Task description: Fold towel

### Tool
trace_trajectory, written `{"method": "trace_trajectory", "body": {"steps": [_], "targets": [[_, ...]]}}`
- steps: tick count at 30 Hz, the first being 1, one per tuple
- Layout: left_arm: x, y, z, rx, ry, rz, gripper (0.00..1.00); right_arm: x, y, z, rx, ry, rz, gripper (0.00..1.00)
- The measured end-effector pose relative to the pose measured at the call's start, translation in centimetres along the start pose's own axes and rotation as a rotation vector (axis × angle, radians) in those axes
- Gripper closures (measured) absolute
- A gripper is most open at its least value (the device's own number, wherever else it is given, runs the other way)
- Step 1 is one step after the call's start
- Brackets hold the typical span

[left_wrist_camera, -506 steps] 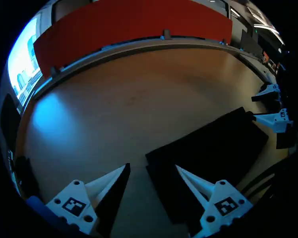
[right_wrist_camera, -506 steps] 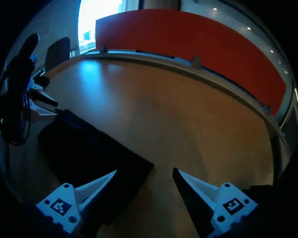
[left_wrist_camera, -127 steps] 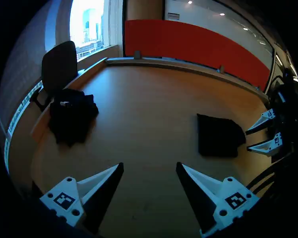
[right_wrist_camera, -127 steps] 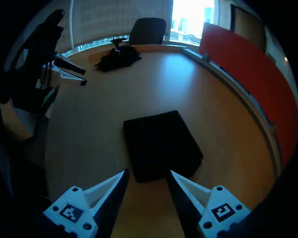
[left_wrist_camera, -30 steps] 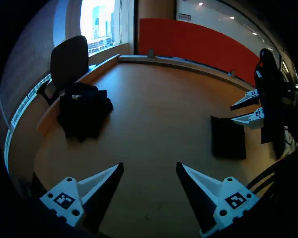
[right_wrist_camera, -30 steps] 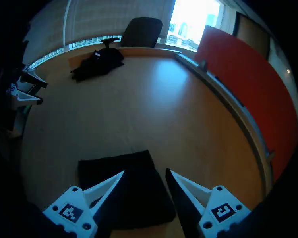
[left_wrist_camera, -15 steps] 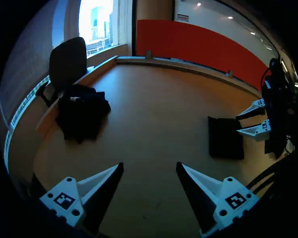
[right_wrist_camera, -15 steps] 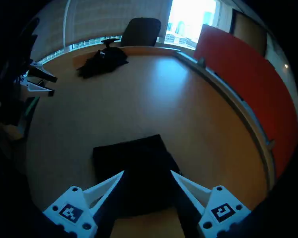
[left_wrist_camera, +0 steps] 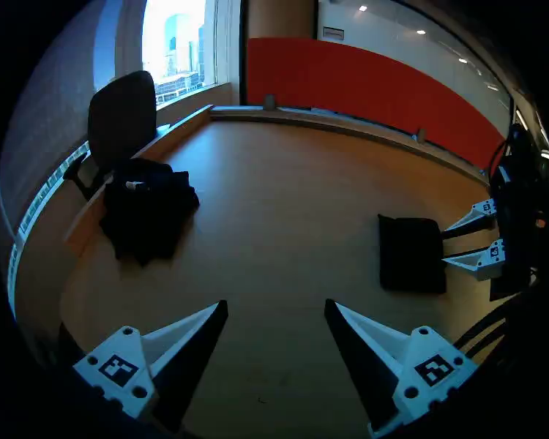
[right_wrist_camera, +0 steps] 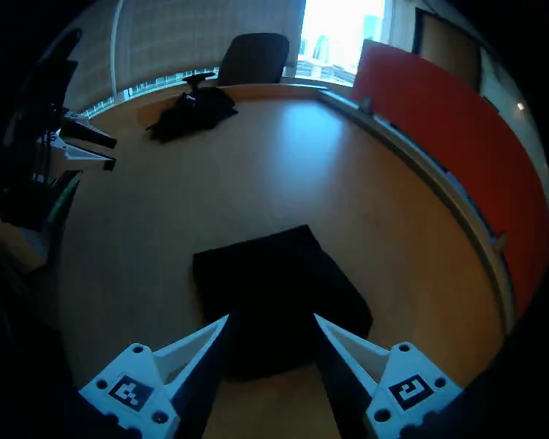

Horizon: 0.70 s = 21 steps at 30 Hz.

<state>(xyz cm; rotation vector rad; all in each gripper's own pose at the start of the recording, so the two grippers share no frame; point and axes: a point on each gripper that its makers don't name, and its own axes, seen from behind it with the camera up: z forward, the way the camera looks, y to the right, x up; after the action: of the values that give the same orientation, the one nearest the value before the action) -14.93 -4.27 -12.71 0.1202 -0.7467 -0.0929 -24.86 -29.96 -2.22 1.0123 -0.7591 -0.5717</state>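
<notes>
A dark towel [right_wrist_camera: 278, 289] lies folded in a flat rectangle on the wooden table [right_wrist_camera: 274, 183]. My right gripper [right_wrist_camera: 272, 325] is open, its two fingertips hovering over the towel's near edge without pinching it. In the left gripper view the same towel [left_wrist_camera: 411, 252] sits at the right, with the right gripper [left_wrist_camera: 461, 241] at its far side and a dark sleeve behind it. My left gripper [left_wrist_camera: 274, 314] is open with nothing between its fingers, over bare table well away from the towel. The right gripper view shows the left gripper [right_wrist_camera: 91, 150] far off to the left.
A heap of dark cloth [left_wrist_camera: 146, 208] lies near the table's far corner, next to a dark office chair [left_wrist_camera: 121, 121]. A red partition [left_wrist_camera: 370, 80] runs along the table's back edge. Bright windows stand behind the chair.
The right gripper has drawn back a little from the towel, so more of the folded towel shows ahead of its fingers. The towel stays flat. The left gripper has barely moved.
</notes>
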Motion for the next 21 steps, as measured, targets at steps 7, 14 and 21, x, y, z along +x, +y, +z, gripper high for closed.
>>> {"method": "trace_trajectory", "body": {"steps": [7, 14, 21], "targets": [[0.0, 0.2, -0.1, -0.003, 0.002, 0.003, 0.01, -2.0, -1.2, -0.7, -0.002, -0.018, 0.024, 0.30], [0.0, 0.3, -0.1, -0.006, 0.001, 0.004, 0.01, -4.1, -2.4, -1.3, 0.000, -0.038, 0.057, 0.30], [-0.1, 0.6, -0.1, -0.012, 0.002, 0.009, 0.02, -5.6, -3.1, -1.4, 0.002, -0.059, 0.074, 0.30]]}}
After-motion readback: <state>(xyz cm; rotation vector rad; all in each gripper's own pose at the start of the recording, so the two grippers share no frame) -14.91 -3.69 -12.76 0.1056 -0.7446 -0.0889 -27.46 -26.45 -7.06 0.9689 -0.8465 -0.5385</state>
